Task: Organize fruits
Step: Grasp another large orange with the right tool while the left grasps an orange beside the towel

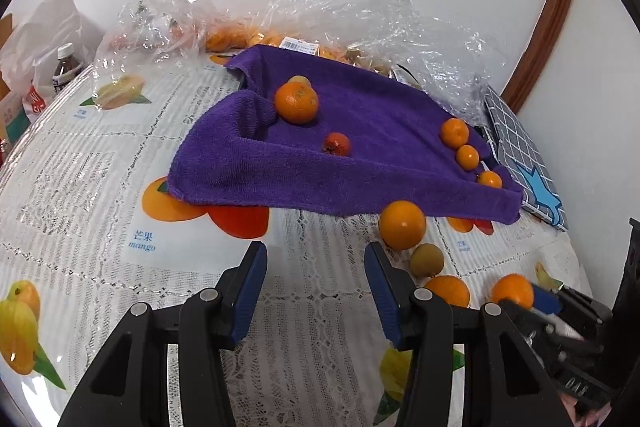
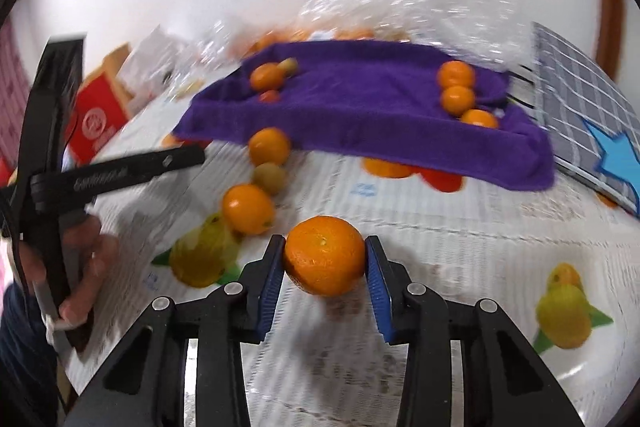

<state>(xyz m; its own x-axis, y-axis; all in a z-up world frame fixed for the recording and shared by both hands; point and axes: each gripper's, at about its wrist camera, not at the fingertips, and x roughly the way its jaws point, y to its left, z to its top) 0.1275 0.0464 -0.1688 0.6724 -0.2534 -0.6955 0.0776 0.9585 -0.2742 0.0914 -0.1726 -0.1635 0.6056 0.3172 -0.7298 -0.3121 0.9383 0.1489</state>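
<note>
A purple towel (image 1: 360, 155) (image 2: 360, 107) lies on the table with a large orange (image 1: 296, 103), a small red fruit (image 1: 337, 144) and three small oranges in a row (image 1: 467, 156) (image 2: 457, 99) on it. In front of it lie an orange (image 1: 402, 225) (image 2: 269, 147), a brownish fruit (image 1: 427, 260) (image 2: 271, 178) and another orange (image 1: 447, 291) (image 2: 248, 209). My right gripper (image 2: 325, 261) (image 1: 532, 297) is shut on an orange (image 2: 325, 261) (image 1: 512, 290) just above the table. My left gripper (image 1: 316, 287) is open and empty, short of the towel's near edge.
Clear plastic bags (image 1: 384, 23) with more oranges lie behind the towel by the wall. A checked blue cloth (image 1: 524, 163) (image 2: 588, 107) sits right of it. A bottle (image 1: 66, 67) and a red box (image 2: 98, 115) stand at far left. The fruit-print tablecloth (image 1: 100, 187) covers the table.
</note>
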